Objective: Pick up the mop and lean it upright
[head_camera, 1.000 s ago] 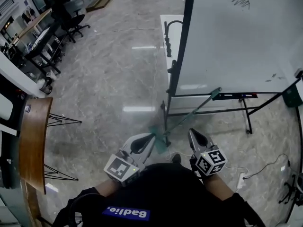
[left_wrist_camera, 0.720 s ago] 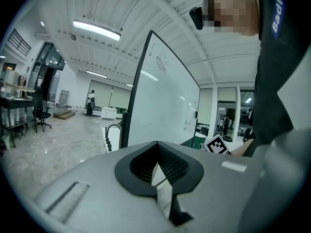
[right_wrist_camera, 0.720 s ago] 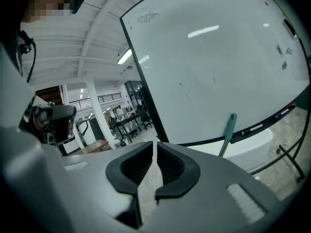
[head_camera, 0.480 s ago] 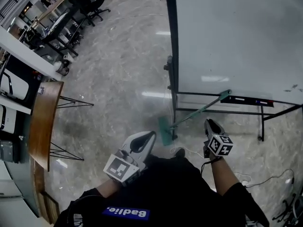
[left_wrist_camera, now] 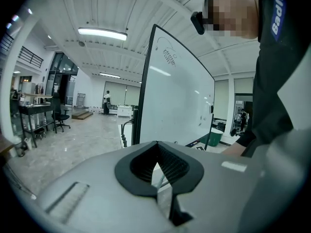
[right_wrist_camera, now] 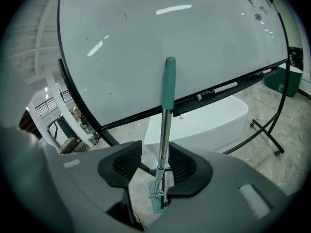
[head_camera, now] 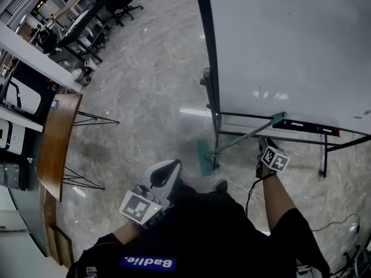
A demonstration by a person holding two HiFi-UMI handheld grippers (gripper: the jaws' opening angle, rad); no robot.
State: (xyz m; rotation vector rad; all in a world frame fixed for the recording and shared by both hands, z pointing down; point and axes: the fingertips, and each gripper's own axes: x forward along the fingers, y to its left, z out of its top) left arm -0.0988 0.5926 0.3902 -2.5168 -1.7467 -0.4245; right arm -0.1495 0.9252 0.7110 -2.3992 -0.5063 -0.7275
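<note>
The mop stands tilted, its green head (head_camera: 203, 158) on the floor and its green grip (head_camera: 279, 118) resting against the whiteboard's lower rail (head_camera: 307, 124). My right gripper (head_camera: 264, 145) is at the upper part of the pole. In the right gripper view the metal pole (right_wrist_camera: 164, 130) runs between the jaws, which are opening, with a gap at the left pad; the right gripper (right_wrist_camera: 158, 161) no longer clamps it. My left gripper (head_camera: 172, 165) hangs near my body, shut and empty, its tips (left_wrist_camera: 156, 142) meeting.
The large whiteboard (head_camera: 278, 39) on a black wheeled stand fills the right side. A brown wooden table (head_camera: 55, 138) with wire legs stands at the left. A white cable (head_camera: 231, 185) lies on the floor by my feet. Office chairs (head_camera: 124, 4) are far back.
My right arm has stretched forward, carrying the right gripper up along the pole toward the whiteboard rail. The left gripper has stayed by my body. The mop still leans on the board.
</note>
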